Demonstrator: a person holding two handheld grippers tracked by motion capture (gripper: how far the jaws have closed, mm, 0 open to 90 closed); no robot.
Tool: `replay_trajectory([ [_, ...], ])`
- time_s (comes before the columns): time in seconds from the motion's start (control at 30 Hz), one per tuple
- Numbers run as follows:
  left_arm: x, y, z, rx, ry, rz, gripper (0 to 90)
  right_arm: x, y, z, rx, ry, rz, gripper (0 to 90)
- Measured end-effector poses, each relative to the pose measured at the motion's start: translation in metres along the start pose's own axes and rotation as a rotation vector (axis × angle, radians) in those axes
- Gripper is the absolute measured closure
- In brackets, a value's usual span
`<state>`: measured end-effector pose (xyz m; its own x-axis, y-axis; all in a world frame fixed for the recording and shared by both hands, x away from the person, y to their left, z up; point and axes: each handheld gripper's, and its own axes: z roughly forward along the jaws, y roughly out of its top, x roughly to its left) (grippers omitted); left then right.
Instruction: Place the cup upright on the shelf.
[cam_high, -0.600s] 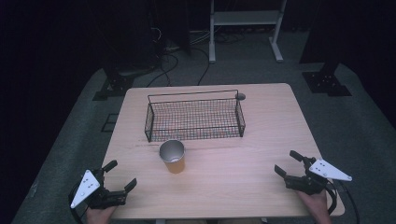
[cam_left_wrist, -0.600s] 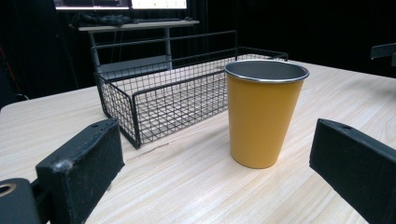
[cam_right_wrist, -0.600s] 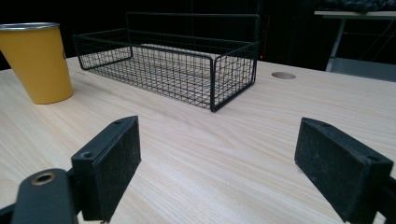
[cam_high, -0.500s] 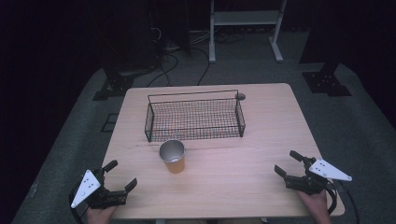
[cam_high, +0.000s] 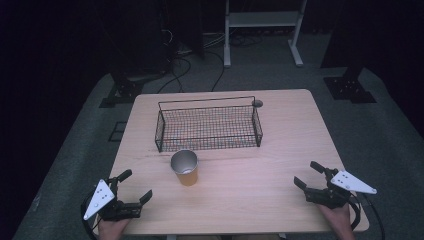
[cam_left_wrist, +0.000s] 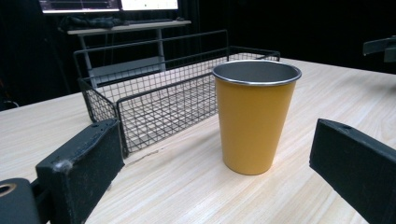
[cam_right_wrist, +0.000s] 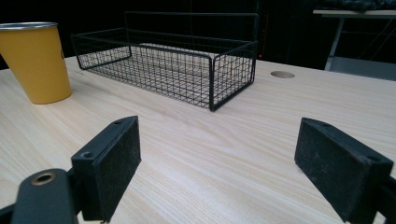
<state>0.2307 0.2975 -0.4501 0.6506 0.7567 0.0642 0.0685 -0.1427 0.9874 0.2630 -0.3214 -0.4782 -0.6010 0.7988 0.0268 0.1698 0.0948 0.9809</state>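
While nothing sits inside, yellow cup (cam_high: 184, 169) fronts wire basket (cam_high: 207, 125).

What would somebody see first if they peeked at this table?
Probably the yellow cup, standing upright near the middle of the wooden table, with its shiny metal inside showing. Right behind it sits a black wire basket with nothing in it. At the near corners wait the left gripper and the right gripper, both with jaws wide apart, touching nothing.
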Motion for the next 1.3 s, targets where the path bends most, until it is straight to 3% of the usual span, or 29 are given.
replay_trajectory([
  [0.47,-0.003,0.001,0.012,0.017,-0.021,0.011,1.7,0.0,0.0,0.0,0.002,-0.003,0.0,13.4],
  [1.3,-0.008,0.009,0.044,0.071,-0.1,0.043,1.7,0.001,0.0,0.001,0.009,-0.001,-0.007,13.4],
])
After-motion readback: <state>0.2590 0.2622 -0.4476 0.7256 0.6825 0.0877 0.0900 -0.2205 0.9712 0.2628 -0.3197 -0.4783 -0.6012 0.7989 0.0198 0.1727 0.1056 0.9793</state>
